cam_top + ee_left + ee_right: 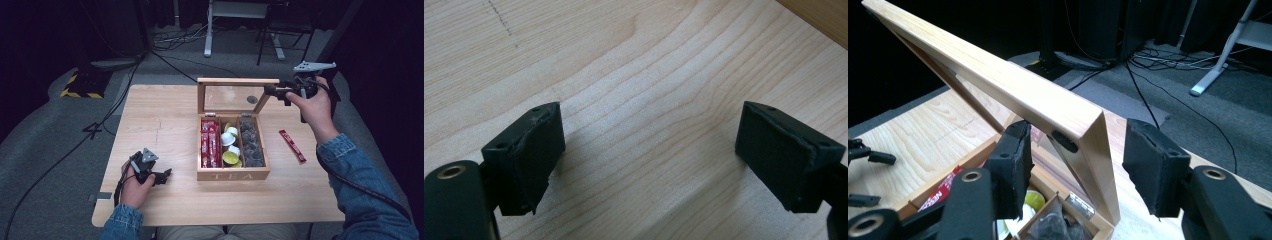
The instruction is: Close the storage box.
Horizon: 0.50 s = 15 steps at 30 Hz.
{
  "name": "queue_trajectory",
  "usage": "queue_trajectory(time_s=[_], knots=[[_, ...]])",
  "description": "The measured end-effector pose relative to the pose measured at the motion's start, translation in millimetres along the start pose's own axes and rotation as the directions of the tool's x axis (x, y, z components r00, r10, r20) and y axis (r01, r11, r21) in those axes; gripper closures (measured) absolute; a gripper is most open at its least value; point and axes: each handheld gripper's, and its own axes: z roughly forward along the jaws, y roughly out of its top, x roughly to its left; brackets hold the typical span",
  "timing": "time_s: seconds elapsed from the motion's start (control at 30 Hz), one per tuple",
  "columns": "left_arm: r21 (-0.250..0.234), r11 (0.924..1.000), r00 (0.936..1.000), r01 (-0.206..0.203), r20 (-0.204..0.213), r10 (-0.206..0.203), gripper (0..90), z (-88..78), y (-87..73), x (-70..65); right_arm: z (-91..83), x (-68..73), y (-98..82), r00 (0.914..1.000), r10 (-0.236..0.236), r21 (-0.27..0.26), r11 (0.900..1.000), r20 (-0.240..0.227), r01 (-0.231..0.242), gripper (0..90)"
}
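The right gripper [270, 91] held its jaws wide around the top corner of the lid [235, 81], upright at twelve o'clock over the tea box [233, 174]; a slip there could drop it shut. The left gripper [168, 173], also wide, rested at nine o'clock on the pale wooden table [150, 115]. Grey carpet and cables lay beyond.

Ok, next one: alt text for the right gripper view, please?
The right gripper is open, its jaws on either side of the corner of a raised wooden lid on a tea box holding packets. Beyond are the table, dark floor and cables.
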Motion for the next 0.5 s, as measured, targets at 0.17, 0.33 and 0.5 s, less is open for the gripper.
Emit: queue_trajectory(time_s=[0.17, 0.33, 0.5], knots=[[0.0, 1.0, 1.0, 0.0, 0.0, 0.0, 12.7, 0.0, 0.0, 0.0, -7.3, 8.3, -4.3, 0.9993, -0.037, 0.021, 0.999, 0.008, 0.037, 44.0], [0.0, 1.0, 1.0, 0.0, 0.0, 0.0, 12.7, 0.0, 0.0, 0.0, -13.6, 17.0, -11.5, 0.9972, -0.073, 0.035, 0.997, 0.012, 0.073, 43.9], [0.0, 1.0, 1.0, -0.001, 0.0, 0.001, 12.7, 0.0, 0.0, 0.0, -19.7, 26.4, -18.4, 0.9936, -0.11, 0.053, 0.993, 0.025, 0.109, 44.0]])
